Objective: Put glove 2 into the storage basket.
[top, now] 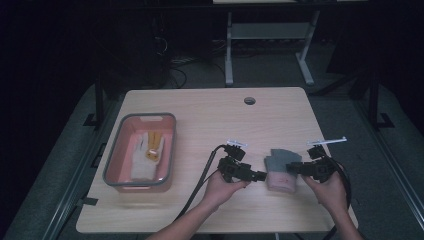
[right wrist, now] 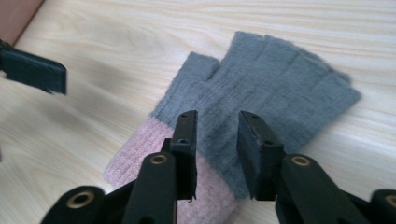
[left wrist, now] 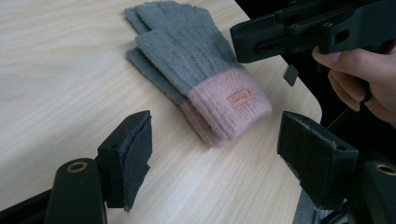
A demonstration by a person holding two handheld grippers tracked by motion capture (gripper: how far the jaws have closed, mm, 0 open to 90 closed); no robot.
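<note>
**Gloves between two claws, right one nearer**

High view: grey-pink gloves (top: 280, 170) lie on table (top: 200, 115) near its front right, between both grippers. Left gripper (top: 260, 175) sits at gloves' 9 o'clock, tip just beside the pink cuff. Right gripper (top: 291, 167) comes in from 3 o'clock, tip over the fabric. Tray (top: 114, 160) w/ a white glove (top: 145, 155) sits well apart, far at 9 o'clock.

Left gripper view: jaws wide apart, nothing between; gloves (left wrist: 196, 70) lie ahead at 12 o'clock, cuff nearest, long axis running away toward 11. Right gripper (left wrist: 280, 35) hangs over the cuff side.

Right gripper view: jaws part-open, pads not pinching fabric; gloves (right wrist: 280, 88) directly under and ahead, finger ends toward 1–2 o'clock. Right hand's nearer, so prob. it grabs first.
</note>
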